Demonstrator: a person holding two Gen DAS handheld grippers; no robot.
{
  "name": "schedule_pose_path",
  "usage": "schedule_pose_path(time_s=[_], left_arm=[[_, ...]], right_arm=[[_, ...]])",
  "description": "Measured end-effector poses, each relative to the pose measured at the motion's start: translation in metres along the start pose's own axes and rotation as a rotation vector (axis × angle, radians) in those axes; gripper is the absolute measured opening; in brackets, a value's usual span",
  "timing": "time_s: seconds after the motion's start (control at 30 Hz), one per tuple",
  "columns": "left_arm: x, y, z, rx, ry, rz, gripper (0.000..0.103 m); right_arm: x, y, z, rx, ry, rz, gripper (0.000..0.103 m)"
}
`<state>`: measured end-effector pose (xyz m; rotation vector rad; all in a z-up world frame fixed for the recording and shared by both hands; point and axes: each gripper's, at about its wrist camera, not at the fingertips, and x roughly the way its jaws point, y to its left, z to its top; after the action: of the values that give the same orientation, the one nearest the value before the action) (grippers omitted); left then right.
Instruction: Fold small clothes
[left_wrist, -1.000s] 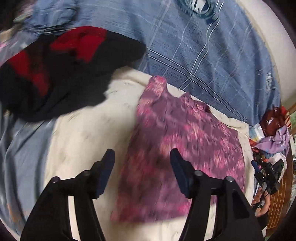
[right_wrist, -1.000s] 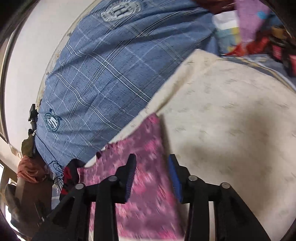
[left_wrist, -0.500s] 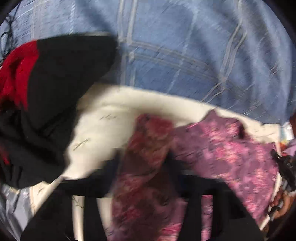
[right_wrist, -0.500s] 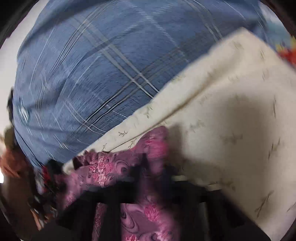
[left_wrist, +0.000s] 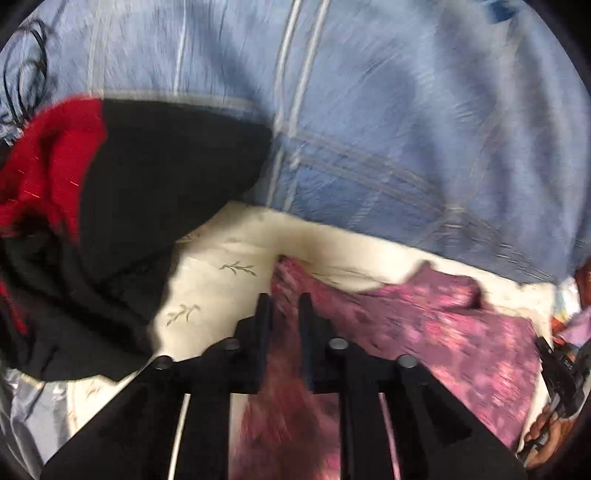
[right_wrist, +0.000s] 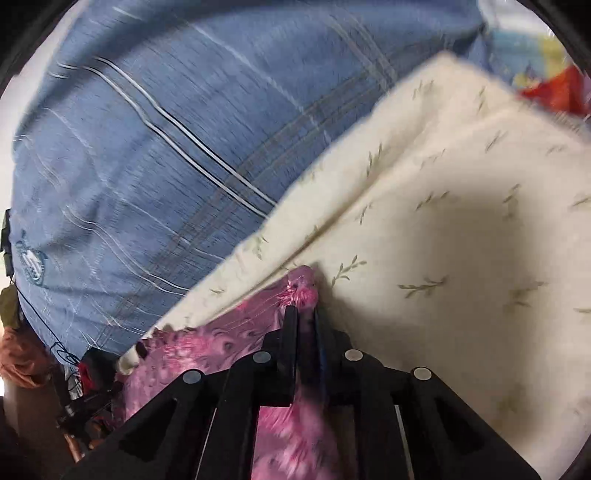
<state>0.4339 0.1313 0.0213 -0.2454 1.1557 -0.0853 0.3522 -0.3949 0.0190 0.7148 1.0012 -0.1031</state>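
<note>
In the left wrist view, the left gripper (left_wrist: 283, 308) has a far corner of the purple floral garment (left_wrist: 424, 325) pinched between its jaws, which are easing open slightly, and the garment lies unfolded on the cream cloth (left_wrist: 221, 280). In the right wrist view, the right gripper (right_wrist: 303, 321) pinches the other far corner in jaws that are also easing open a little, so I judge the first fold is only starting.

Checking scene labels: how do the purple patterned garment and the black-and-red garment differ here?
The purple garment lies on the cream cloth, pinched by the left tool and right tool. The black-and-red garment lies bunched and untouched, partly on the blue plaid bedding. Both are soft clothes.
</note>
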Motion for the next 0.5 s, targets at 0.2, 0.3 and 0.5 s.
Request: schedule_pose_path(time_s=[0.2, 0.3, 0.5], left_arm=[[-0.033, -0.030, -0.069, 0.151, -0.038, -0.069, 0.067], [0.000, -0.035, -0.101, 0.140, 0.064, 0.010, 0.067], [-0.042, -0.049, -0.131, 0.154, 0.013, -0.018, 0.067]], right_arm=[[-0.060, 0.039, -0.058, -0.243, -0.057, 0.134, 0.031], [-0.032, 0.023, -0.080, -0.239, 0.046, 0.018, 0.028], [-0.078, 0.021, -0.109, -0.220, -0.037, 0.074, 0.032]])
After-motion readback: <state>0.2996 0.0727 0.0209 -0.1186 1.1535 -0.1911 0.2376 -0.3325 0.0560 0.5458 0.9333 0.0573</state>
